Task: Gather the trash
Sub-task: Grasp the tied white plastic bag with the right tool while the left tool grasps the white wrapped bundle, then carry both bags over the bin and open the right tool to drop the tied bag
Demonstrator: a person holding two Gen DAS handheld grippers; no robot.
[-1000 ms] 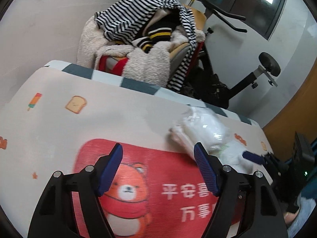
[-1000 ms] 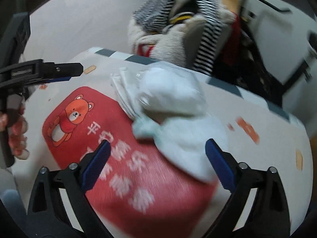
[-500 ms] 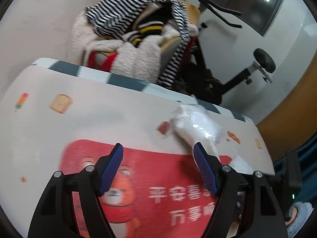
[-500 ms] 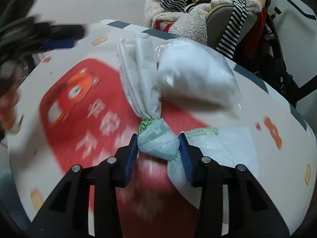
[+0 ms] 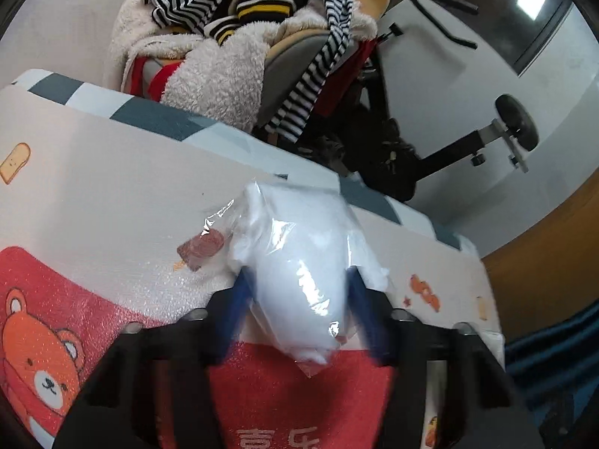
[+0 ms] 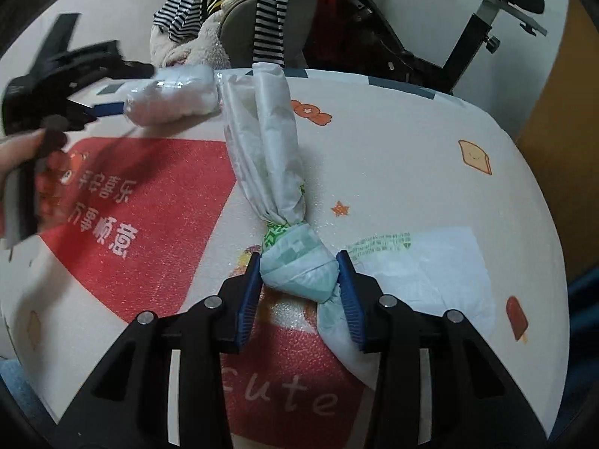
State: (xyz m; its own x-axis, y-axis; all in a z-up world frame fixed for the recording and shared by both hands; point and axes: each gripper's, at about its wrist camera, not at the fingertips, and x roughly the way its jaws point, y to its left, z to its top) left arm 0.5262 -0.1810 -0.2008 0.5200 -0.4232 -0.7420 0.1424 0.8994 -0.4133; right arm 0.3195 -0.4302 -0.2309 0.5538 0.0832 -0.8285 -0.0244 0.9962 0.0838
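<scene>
Since the earlier frames both grippers had closed in on the trash: the left gripper [image 5: 297, 292], whose jaws had just been closing, now pinched the clear plastic bag of white stuffing [image 5: 299, 262] by its near end, and the right gripper [image 6: 299, 284], spread a second before, pinched the twisted diaper [image 6: 295, 265] at its knot. Both pieces lay on the worktop [image 6: 411, 157], the bag just beyond the red bear print [image 6: 149, 194], the diaper along its right edge. Gripping each narrow waist probably kept the loose bulk from slipping when lifted.
</scene>
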